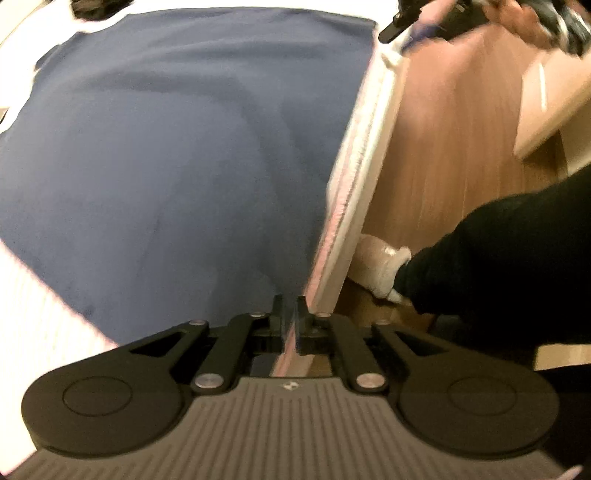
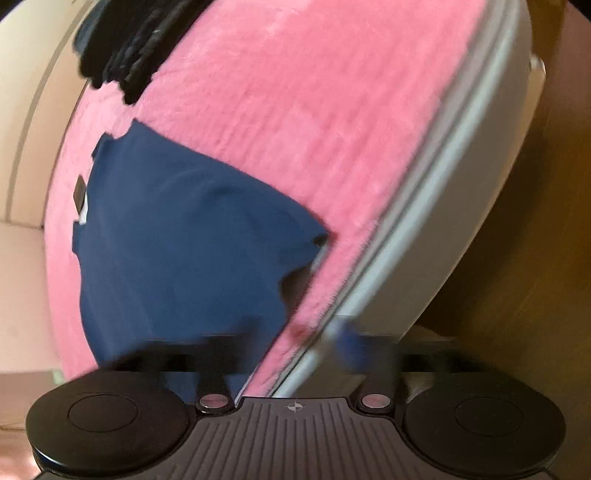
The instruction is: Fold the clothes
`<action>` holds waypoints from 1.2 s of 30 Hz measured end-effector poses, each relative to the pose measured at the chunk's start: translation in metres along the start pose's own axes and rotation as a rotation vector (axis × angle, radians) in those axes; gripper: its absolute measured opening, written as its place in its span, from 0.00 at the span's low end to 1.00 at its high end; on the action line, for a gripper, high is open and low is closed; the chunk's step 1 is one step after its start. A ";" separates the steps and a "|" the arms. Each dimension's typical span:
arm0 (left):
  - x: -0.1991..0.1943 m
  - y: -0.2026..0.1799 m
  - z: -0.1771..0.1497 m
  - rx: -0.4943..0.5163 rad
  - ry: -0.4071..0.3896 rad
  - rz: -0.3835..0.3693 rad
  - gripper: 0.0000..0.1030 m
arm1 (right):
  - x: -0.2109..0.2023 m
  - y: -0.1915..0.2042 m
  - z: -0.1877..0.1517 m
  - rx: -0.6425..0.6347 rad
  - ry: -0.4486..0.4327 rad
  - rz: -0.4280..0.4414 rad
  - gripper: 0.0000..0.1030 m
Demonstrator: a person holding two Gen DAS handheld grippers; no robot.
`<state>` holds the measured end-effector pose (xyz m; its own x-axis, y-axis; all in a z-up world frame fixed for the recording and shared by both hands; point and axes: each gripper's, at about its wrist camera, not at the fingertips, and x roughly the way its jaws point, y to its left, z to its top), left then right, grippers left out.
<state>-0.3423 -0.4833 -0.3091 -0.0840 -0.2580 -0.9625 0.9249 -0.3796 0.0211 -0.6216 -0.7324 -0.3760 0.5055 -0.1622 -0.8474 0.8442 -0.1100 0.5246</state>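
A navy blue T-shirt (image 1: 166, 155) lies spread flat on a pink fleece bed cover (image 2: 295, 110). My left gripper (image 1: 290, 314) sits at the shirt's near hem by the bed's right edge, its fingers shut on the fabric. In the right wrist view the shirt (image 2: 177, 251) shows its collar label at the left and a hem corner lifted near the bed edge. My right gripper (image 2: 295, 347) is motion-blurred, hovering over the bed edge with its fingers spread apart and nothing clearly between them. It also shows far off, as the right gripper (image 1: 397, 27) held by a hand.
A pile of black clothes (image 2: 118, 48) lies at the far end of the bed. The white bed frame (image 1: 373, 155) runs along the right, with wooden floor (image 1: 443, 147) beyond. A person's black-clad limb (image 1: 498, 258) and a white sock or glove (image 1: 388, 266) are beside the bed.
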 end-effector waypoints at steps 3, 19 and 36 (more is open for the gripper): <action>-0.020 0.023 -0.009 -0.108 -0.047 0.041 0.07 | -0.006 0.036 0.000 -0.101 -0.008 0.027 0.73; -0.050 0.235 -0.024 -0.534 -0.195 0.248 0.13 | 0.085 0.269 -0.062 -0.666 0.186 0.198 0.73; -0.019 0.370 -0.023 -0.501 -0.267 0.163 0.25 | 0.240 0.377 -0.149 -1.309 0.126 -0.064 0.73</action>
<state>0.0097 -0.5985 -0.2893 0.0438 -0.5171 -0.8548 0.9907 0.1331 -0.0298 -0.1550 -0.6666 -0.3935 0.4112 -0.0922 -0.9069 0.3779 0.9226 0.0776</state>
